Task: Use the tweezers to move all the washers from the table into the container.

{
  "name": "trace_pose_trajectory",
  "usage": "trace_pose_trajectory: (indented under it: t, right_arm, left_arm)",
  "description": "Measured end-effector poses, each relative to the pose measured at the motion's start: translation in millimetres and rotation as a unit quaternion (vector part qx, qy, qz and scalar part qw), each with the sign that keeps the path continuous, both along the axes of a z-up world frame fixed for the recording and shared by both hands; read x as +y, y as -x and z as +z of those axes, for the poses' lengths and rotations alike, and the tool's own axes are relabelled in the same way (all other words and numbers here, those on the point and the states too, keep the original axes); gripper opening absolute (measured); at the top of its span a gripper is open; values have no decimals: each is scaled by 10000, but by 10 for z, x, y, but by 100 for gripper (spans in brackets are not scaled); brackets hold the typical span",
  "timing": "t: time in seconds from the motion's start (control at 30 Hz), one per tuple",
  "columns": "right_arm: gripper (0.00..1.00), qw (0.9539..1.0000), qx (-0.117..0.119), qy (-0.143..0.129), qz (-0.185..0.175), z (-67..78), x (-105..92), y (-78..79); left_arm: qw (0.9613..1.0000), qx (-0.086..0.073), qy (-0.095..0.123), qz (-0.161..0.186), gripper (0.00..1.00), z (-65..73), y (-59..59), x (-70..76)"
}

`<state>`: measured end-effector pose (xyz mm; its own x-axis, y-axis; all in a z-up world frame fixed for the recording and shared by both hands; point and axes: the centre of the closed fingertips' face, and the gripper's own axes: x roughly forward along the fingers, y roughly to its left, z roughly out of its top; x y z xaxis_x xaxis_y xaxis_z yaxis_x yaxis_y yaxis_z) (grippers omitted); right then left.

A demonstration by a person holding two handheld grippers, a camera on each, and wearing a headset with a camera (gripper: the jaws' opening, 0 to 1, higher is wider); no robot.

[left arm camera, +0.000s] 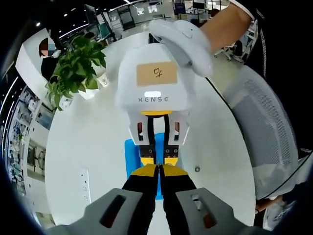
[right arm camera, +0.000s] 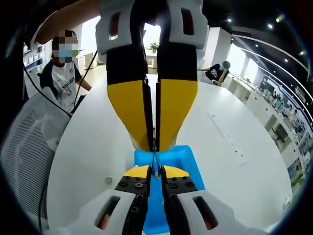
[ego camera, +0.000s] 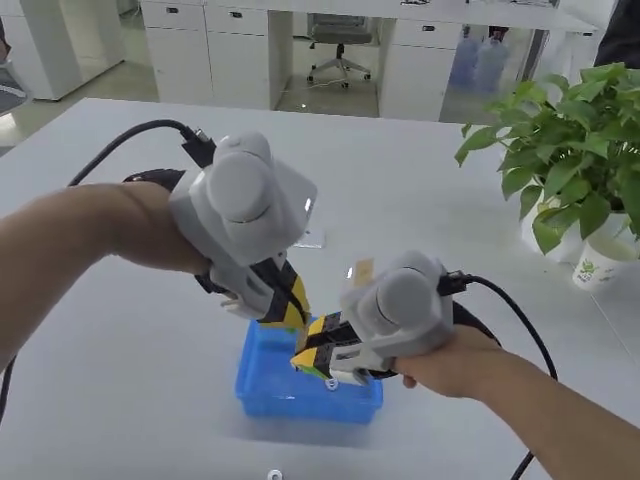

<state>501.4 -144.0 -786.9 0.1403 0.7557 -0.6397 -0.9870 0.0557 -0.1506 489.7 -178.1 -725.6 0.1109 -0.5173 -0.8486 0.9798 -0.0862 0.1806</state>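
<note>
Right gripper view shows the thin metal tweezers (right arm camera: 155, 155) as a bright sliver running between two sets of yellow-tipped jaws. The left gripper (right arm camera: 152, 147) comes in from the top with its jaws drawn narrow on the upper part of the tweezers. The right gripper (right arm camera: 156, 170) rises from the bottom with its jaws just as narrow around the lower end, so both appear to pinch the one tool (which of them bears the load cannot be told). Directly beneath this meeting point sits the blue rectangular plastic container (right arm camera: 182, 157), and whether any washer already lies in it cannot be told. One small round metal washer (right arm camera: 108, 180) rests on the pale grey table (right arm camera: 230, 166), outside the container and off to one side of it, well apart from the tweezer tips. To do this step well, one gripper should probably take a firm hold high on the tweezers, leaving the tips free to spring. The tips should then be brought low and flat to the washer so they can nip its rim without skating it across the table. A leafy green potted plant (ego camera: 570, 150) stands at the far edge, clear of the work.
</note>
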Motion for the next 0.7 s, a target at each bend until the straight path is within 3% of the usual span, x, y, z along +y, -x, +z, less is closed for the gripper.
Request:
trace_pose_trajectory:
  t: [0.43, 0.7]
  right_arm:
    - [11, 10000, 38, 0, 26, -238, -21, -165]
    - [11, 9999, 125, 23, 10, -382, -13, -202]
  left_arm:
    - [10000, 28, 39, 31, 5, -248, -181, -47]
    - [9999, 127, 73, 43, 5, -397, -230, -101]
